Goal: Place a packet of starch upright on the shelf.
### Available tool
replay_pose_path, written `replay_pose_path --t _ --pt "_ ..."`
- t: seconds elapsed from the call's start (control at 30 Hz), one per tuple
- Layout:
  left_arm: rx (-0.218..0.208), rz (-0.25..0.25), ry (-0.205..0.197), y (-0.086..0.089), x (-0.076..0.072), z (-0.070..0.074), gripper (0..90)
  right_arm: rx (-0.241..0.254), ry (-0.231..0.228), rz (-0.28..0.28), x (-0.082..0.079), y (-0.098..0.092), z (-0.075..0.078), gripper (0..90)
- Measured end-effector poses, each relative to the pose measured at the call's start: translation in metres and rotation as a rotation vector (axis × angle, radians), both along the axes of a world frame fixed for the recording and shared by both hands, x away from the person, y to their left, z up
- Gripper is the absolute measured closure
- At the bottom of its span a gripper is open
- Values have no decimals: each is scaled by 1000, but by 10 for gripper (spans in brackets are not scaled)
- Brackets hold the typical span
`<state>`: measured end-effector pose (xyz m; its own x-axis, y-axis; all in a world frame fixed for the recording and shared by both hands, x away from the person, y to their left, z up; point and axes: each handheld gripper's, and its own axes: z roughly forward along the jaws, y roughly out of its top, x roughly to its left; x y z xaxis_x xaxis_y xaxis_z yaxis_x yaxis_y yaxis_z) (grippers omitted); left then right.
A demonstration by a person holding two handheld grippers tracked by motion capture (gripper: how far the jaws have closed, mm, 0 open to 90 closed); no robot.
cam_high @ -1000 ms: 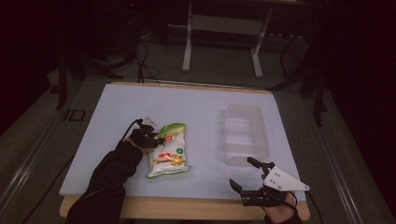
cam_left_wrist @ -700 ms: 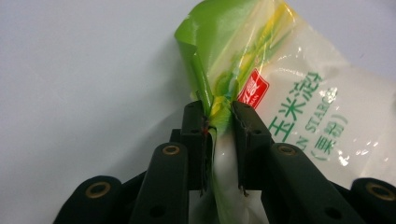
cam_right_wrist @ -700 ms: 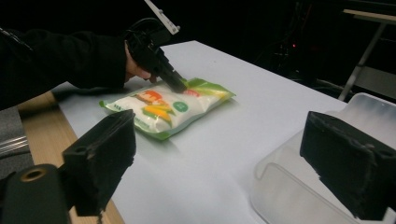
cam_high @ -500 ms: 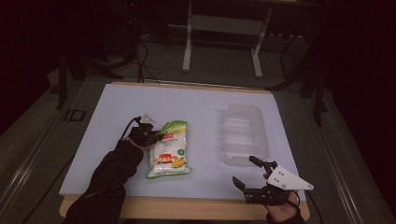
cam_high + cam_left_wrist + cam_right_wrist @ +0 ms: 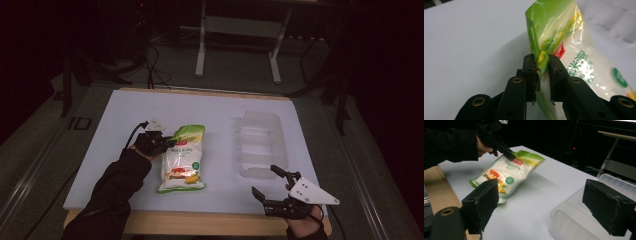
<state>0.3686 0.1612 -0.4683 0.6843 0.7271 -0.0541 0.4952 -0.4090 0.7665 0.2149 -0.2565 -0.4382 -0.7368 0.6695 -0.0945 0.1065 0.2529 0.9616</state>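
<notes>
From the high view, your left gripper (image 5: 167, 145) is at the left edge of the snack bag (image 5: 183, 159), up near its green top end. The bag lies on the white counter (image 5: 120, 115) with its long axis running from that green end, far from you, down to the end nearest you. The clear plastic tray (image 5: 262, 145) sits well apart to the bag's right, its long side roughly parallel to the bag. Your right gripper (image 5: 274, 192) hovers just at the tray's near end, jaws spread, nothing between them. So your left hand has the bag and your right hand is the one nearer the tray.

In the left gripper view, your jaws are clamped on a pinch of the bag's (image 5: 574, 57) green film at its edge; they have just been closing, and the film is crumpled between the pads. The rest of the bag hangs away to the right of the jaws, so I judge the load will swing under the pinch when you lift.

In the right gripper view, your own jaws stand wide apart. The tray's (image 5: 579, 220) rim lies between them and close, while the bag (image 5: 506, 176) lies well off beyond the left jaw, its near end on the counter (image 5: 531, 202) and the left gripper (image 5: 510, 155) at its raised far end.
</notes>
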Motion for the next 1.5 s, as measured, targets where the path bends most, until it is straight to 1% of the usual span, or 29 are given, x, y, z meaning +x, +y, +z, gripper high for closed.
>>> replay_pose_path --t 0.03,0.07,0.13,0.17,0.23,0.27,0.33,0.43,0.47,0.6,0.67,0.73,0.83,0.87,0.9,0.97,1.0,1.07,1.23,1.27,1.3,1.33,1.4,1.47,1.5 --pt "-1 -2 -2 -1 -1 2 790 0 5 1 0 0 0 120" --pt "-1 -8 -5 -1 -3 5 791 3 1 -2 1 0 0 113" --pt "-8 -16 -14 -2 -7 9 791 0 6 9 1 0 0 108" --pt "-5 -19 -22 -2 -8 10 791 3 -2 8 0 0 0 108" --pt "-9 -21 -24 -3 -10 12 792 -3 0 13 0 0 1 108" --pt "-14 -30 -39 -3 -14 15 792 -6 -4 11 0 0 1 108" --pt "-19 -34 -51 -5 -18 18 792 -6 3 11 1 0 0 108" --pt "-24 -42 -56 -6 -22 21 794 -5 -4 12 2 -2 0 129" --pt "-37 -49 -53 -7 -24 24 794 -5 -4 12 2 -2 0 129" --pt "-46 -77 -69 -11 -32 33 796 -13 -17 11 2 -3 0 144" --pt "-46 -77 -69 -11 -32 33 795 -14 -20 10 2 -3 0 144" --pt "-51 -87 -82 -13 -38 37 795 -16 -28 15 1 -3 0 162" --pt "-57 -88 -87 -14 -41 39 795 -16 -25 16 2 -4 1 165" --pt "-58 -90 -94 -14 -42 39 795 -16 -20 17 2 -4 1 166" --pt "-69 -99 -92 -15 -44 41 795 -18 -16 14 2 -4 0 165" --pt "-72 -102 -94 -15 -46 42 796 -13 4 21 3 -4 0 147" --pt "-79 -117 -96 -17 -49 45 796 -14 10 17 3 -4 0 143" --pt "-77 -124 -98 -18 -51 47 795 -15 18 21 3 -4 -1 143" --pt "-83 -135 -108 -21 -54 50 798 0 13 22 3 -5 2 149" --pt "-89 -153 -110 -22 -56 53 798 3 4 21 2 -6 2 153" --pt "-91 -154 -120 -24 -57 55 799 0 4 26 2 -6 3 169" --pt "-91 -154 -120 -24 -57 55 800 0 4 26 2 -6 3 169" --pt "-89 -172 -126 -26 -61 60 801 -3 -3 32 3 -6 5 171" --pt "-89 -172 -126 -26 -61 60 801 -2 -4 31 4 -6 7 171" --pt "-85 -178 -137 -28 -63 63 801 -2 -4 31 4 -6 7 171"
